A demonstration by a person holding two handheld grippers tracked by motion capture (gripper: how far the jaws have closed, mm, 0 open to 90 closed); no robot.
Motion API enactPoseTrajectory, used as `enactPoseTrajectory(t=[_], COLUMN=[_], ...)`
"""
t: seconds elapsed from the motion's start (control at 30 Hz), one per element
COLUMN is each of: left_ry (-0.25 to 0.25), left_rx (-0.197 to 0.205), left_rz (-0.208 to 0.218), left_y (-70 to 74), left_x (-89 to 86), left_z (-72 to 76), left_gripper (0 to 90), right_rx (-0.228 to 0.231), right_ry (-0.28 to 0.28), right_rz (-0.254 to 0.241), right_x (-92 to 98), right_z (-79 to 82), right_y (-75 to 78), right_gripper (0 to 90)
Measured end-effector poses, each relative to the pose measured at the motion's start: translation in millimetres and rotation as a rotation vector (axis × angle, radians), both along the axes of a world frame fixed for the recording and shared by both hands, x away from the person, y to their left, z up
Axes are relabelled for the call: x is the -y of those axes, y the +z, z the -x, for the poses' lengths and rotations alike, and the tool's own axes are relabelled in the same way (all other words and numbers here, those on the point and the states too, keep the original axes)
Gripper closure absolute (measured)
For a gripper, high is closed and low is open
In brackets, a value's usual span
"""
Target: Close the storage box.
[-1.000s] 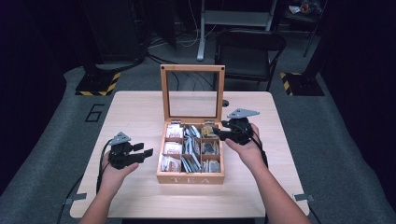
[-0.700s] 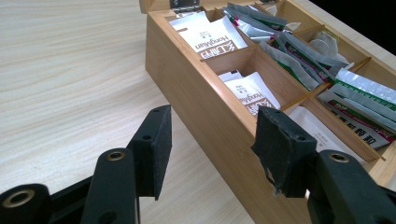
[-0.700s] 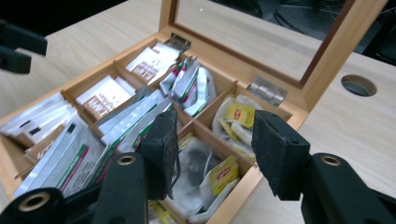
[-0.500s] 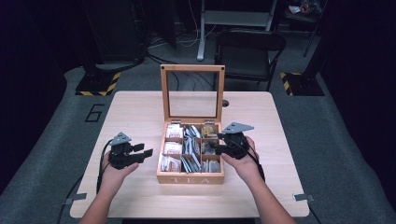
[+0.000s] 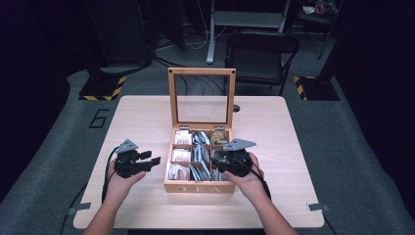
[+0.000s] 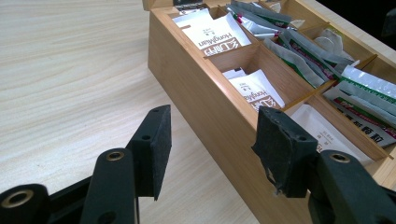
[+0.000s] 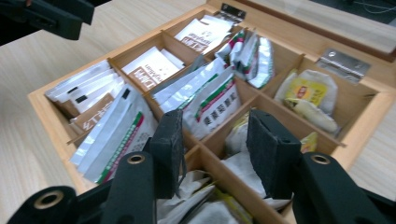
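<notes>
tea box (image 5: 199,187): one, lid up, nine compartments
left gripper (image 5: 152,160): wide, left of box
right gripper (image 7: 212,144): wide, over near-right compartments

lab / recording studio | dark room, grey carpet floor (image 5: 342,161) | hazard-striped black bases (image 5: 100,90) of stands | floor numeral "6" (image 5: 99,118) | cables (image 5: 195,44) trailing behind | folding chair (image 5: 262,54) | lone pale wood worktop (image 5: 142,117) under overhead camera
</notes>
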State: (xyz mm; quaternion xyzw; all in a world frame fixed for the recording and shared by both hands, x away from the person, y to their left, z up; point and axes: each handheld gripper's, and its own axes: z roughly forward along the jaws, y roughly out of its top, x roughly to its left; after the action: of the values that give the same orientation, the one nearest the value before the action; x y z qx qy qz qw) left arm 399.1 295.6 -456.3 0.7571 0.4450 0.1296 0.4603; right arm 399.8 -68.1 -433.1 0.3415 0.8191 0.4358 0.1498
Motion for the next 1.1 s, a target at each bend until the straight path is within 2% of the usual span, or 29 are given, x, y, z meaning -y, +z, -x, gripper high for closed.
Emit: enactPoseTrajectory(t=[0.03, 0.17, 0.43, 0.73, 1.1], left_ry=[0.0, -0.002, -0.003, 0.008, 0.006], left_rx=[0.0, -0.002, -0.002, -0.001, -0.007], left_rz=[-0.001, -0.003, -0.006, -0.003, -0.005], left_y=[-0.1, -0.5, -1.1, -1.6, -2.4], left_x=[0.0, 0.3, -0.4, -0.6, -1.1], left_z=[-0.1, -0.2, -0.3, -0.1, -0.3], left_gripper=[45.7, 45.5, 45.3, 45.3, 45.3], right_rx=[-0.016, -0.009, -0.028, -0.06, -0.06], right_ry=[-0.007, 0.016, 0.049, 0.076, 0.072], right_rz=[-0.007, -0.012, -0.001, 0.017, 0.049], right_x=[-1.7, -6.5, -19.9, -30.9, -37.9], right_z=[2.3, 4.2, 7.4, 9.1, 9.3], right_y=[-0.7, -2.8, -8.7, -17.1, -26.9], right_gripper=[56.4, 56.8, 57.9, 65.2, 74.3])
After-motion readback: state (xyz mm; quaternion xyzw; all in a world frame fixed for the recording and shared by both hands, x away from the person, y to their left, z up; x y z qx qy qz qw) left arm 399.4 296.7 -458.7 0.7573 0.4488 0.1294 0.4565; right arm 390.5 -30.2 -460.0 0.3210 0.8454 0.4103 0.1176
